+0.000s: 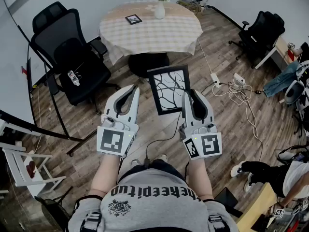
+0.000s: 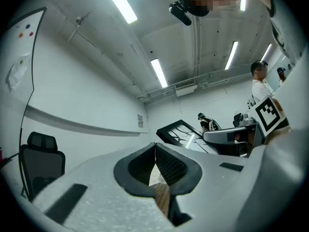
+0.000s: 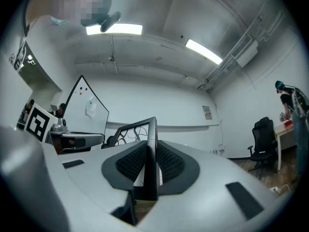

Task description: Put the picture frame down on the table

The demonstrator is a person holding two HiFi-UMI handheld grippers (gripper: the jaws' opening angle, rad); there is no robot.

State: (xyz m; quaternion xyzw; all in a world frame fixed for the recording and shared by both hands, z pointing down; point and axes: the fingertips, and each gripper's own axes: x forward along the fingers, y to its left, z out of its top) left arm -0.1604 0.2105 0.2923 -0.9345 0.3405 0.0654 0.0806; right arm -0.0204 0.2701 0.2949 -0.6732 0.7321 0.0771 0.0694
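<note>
The right gripper is clamped on the right-hand edge of the picture frame; in the right gripper view the frame's black side rail stands upright between the two ribbed pads, which press on it from both sides. The frame, black with a branch drawing on white, hangs in the air over the wooden floor, tilted a little, short of the near edge of the round table and not touching it. The left gripper is held just beside the frame's left edge, apart from it; its jaws are together at the tips and nothing sits between them. On the checked tabletop a white vase with pale flowers stands near the far edge, and a small dark frame lies flat towards the far left edge. A black office chair stands left of the table.
</note>
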